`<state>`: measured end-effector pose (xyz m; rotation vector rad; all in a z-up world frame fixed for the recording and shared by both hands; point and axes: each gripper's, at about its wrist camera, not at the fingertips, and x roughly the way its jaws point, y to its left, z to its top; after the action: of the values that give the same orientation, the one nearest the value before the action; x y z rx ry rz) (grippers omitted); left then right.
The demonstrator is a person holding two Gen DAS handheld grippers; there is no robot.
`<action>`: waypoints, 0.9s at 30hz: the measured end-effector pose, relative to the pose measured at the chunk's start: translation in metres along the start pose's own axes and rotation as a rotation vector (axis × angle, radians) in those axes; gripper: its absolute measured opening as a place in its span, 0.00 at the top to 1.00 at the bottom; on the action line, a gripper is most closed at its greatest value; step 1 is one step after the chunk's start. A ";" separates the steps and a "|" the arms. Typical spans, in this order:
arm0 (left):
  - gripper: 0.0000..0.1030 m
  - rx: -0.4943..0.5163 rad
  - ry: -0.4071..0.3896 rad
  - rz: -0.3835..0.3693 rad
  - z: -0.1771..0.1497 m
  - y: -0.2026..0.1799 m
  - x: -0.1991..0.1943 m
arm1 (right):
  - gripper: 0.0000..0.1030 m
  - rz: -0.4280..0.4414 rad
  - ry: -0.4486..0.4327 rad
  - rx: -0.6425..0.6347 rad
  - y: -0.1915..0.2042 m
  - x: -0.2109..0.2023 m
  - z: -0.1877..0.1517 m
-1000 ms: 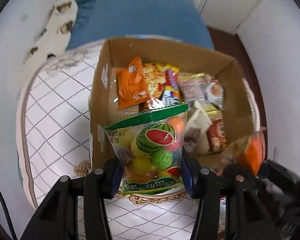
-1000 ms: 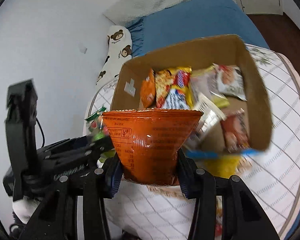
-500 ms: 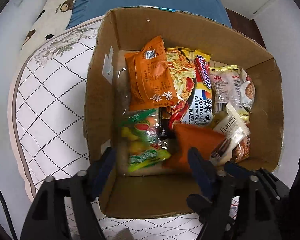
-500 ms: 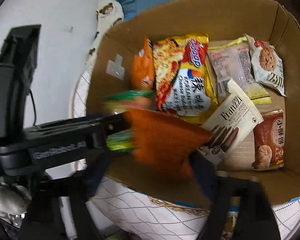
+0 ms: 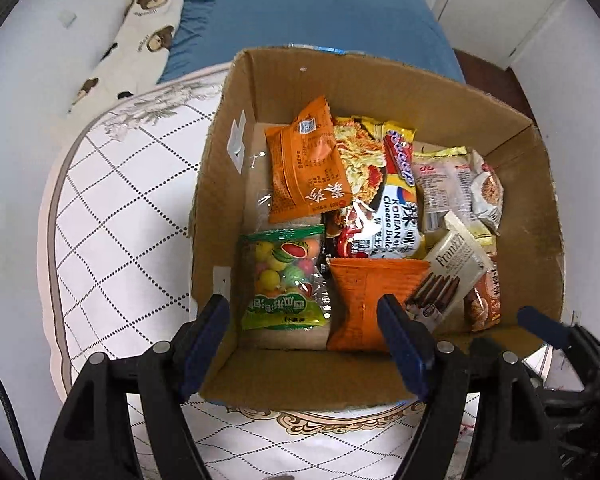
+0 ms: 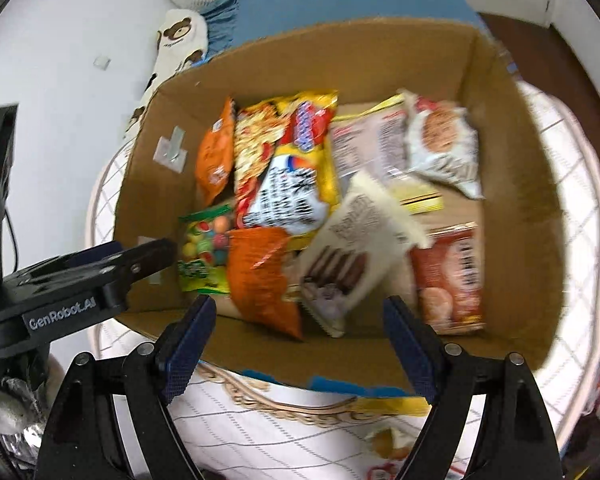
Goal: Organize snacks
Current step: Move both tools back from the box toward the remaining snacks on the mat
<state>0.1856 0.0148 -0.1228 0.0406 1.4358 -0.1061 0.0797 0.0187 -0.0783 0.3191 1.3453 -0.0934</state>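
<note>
Here, in the left wrist view, the left hand-held gripper [image 5: 304, 334] hangs spread over the near end of the cardboard box [image 5: 540, 216], gripping nothing; its jaws have just been opening and the fruit candy bag [image 5: 284, 284] lies loose on the box floor below them. That bag is light, crinkly and slick, best pinched by a sealed end. Just beside it lies the orange snack pouch [image 5: 364, 300], puffy and crushable. The box walls and the noodle packet [image 5: 384, 196] crowd any reach.

In the right wrist view, blurred, the right hand-held gripper [image 6: 298, 338] also stands spread and empty, its jaws having just been opening too, over the same pouch and the biscuit box [image 6: 356, 248], which is stiffer. The box sits on a quilted mattress [image 6: 260, 432], and the left gripper intrudes at the left edge.
</note>
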 end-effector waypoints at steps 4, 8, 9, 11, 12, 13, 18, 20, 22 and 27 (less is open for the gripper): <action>0.27 -0.001 -0.066 0.005 -0.017 -0.005 -0.016 | 0.15 -0.051 -0.057 -0.027 -0.004 -0.022 -0.009; 0.27 0.009 -0.145 0.012 -0.034 -0.011 -0.038 | 0.15 -0.098 -0.124 -0.053 -0.006 -0.046 -0.022; 0.27 0.011 -0.162 0.010 -0.038 -0.012 -0.044 | 0.15 -0.104 -0.136 -0.058 -0.005 -0.050 -0.025; 0.27 0.017 -0.205 0.012 -0.047 -0.015 -0.057 | 0.15 -0.120 -0.166 -0.067 -0.004 -0.060 -0.031; 0.27 0.019 -0.224 0.014 -0.051 -0.016 -0.063 | 0.15 -0.126 -0.182 -0.072 -0.004 -0.067 -0.035; 0.27 0.021 -0.243 0.016 -0.055 -0.017 -0.069 | 0.15 -0.133 -0.197 -0.077 -0.004 -0.073 -0.039; 0.27 0.035 -0.322 0.012 -0.079 -0.023 -0.098 | 0.15 -0.139 -0.255 -0.089 -0.001 -0.098 -0.057; 0.27 0.042 -0.345 0.006 -0.088 -0.027 -0.109 | 0.15 -0.144 -0.278 -0.098 0.000 -0.110 -0.065; 0.27 0.048 -0.366 -0.005 -0.098 -0.029 -0.119 | 0.15 -0.149 -0.306 -0.105 0.002 -0.123 -0.075; 0.27 0.063 -0.398 -0.031 -0.116 -0.035 -0.138 | 0.15 -0.158 -0.365 -0.118 0.005 -0.151 -0.095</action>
<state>0.0494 -0.0025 -0.0005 0.0464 1.0358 -0.1747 -0.0429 0.0324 0.0503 0.0886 1.0072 -0.1943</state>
